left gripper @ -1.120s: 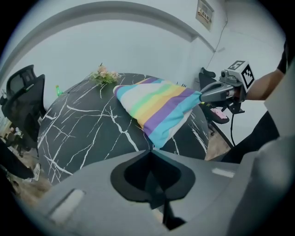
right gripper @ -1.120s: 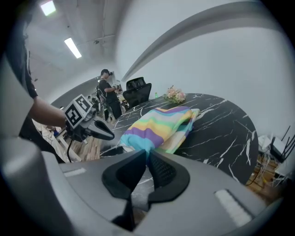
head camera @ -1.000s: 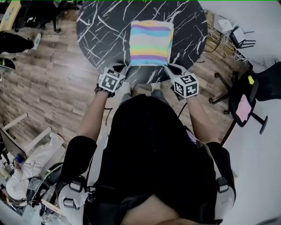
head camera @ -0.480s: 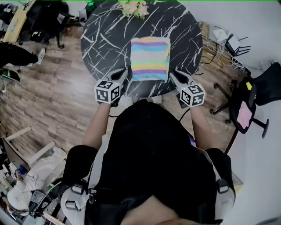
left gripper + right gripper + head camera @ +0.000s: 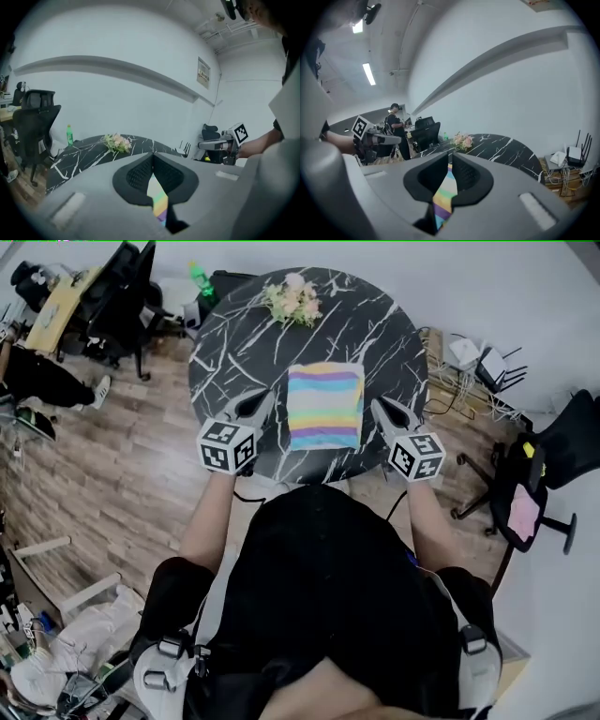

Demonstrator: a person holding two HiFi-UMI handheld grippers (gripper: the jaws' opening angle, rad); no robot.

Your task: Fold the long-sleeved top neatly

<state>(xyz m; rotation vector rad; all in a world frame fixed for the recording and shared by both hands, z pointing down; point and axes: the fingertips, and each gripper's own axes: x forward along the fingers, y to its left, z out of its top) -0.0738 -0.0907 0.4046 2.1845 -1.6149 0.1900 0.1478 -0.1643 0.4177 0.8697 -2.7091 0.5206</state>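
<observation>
The long-sleeved top (image 5: pixel 324 406), pastel striped, lies folded into a neat rectangle on the round black marble table (image 5: pixel 234 352). My left gripper (image 5: pixel 265 397) hovers above the table just left of the top, shut and empty. Through the slit under its jaws (image 5: pixel 153 157) I see a strip of the top (image 5: pixel 159 201) far below. My right gripper (image 5: pixel 380 404) hovers just right of the top. Its jaws (image 5: pixel 450 159) are closing, a narrow gap remains, and nothing is between them; the top (image 5: pixel 443 197) shows through the gap. Each gripper view shows the other gripper (image 5: pixel 220 144) (image 5: pixel 382 139).
A bunch of flowers (image 5: pixel 293 298) lies at the table's far edge. A green bottle (image 5: pixel 198 277) and office chairs (image 5: pixel 122 296) stand beyond it on the left. Another chair (image 5: pixel 553 446) and cabled boxes (image 5: pixel 478 357) are at the right. A person (image 5: pixel 396 124) stands in the background.
Both grippers have left the top's near edge and risen to either side of it. The top lies still. The view now takes in the whole table and the flowers.
</observation>
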